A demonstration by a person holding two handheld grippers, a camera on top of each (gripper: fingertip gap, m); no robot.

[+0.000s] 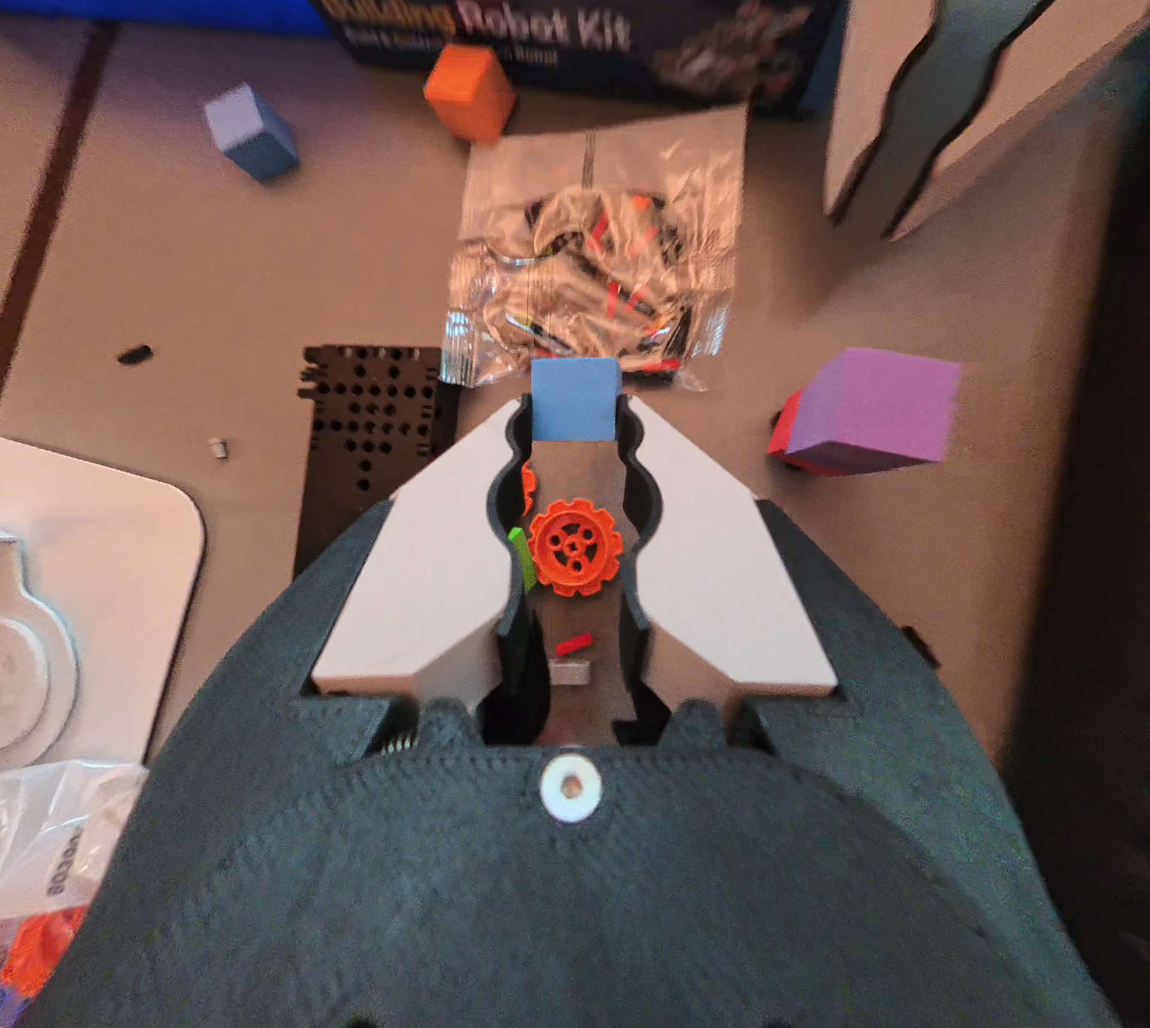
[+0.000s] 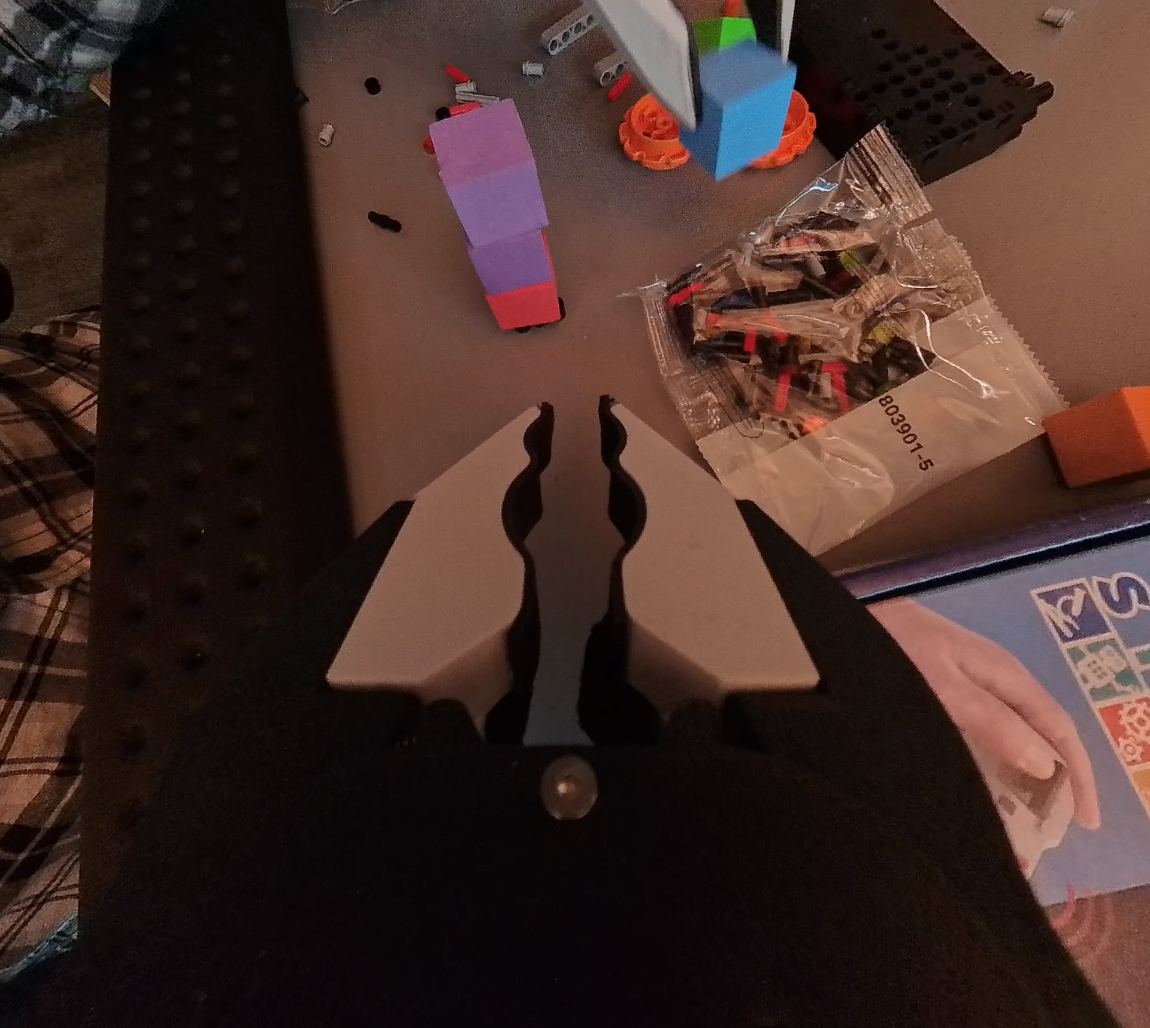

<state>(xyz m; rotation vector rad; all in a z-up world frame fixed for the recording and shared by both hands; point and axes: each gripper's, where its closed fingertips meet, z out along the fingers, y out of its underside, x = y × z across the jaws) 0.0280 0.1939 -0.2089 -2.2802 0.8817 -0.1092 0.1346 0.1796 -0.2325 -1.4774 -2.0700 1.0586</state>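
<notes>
Your left gripper pinches one blue cube between its jaws, right at the tips. The cube is lifted off the surface. In the right wrist view you see it at 1 o'clock, hanging over two orange gears, with one green block just behind it.

Your right gripper holds nothing. Its jaws are a little apart, with a thin gap between the tips, and it hovers over a bare spot.

At 11 o'clock from your right gripper stands one stack: three purple cubes on top of one red cube. It leans a bit.

At 2 o'clock lies one clear bag full of small parts. Past it, at 3 o'clock, sits one orange block. One printed box lies at 4 o'clock.

One black plate with holes sits at 1 o'clock, just beside the gears.

In the left wrist view, you also see one grey-blue cube at 10 o'clock, well apart from everything else. One orange gear shows under your left gripper, between the jaws. Small grey, red and black pins lie scattered near the stack.
</notes>
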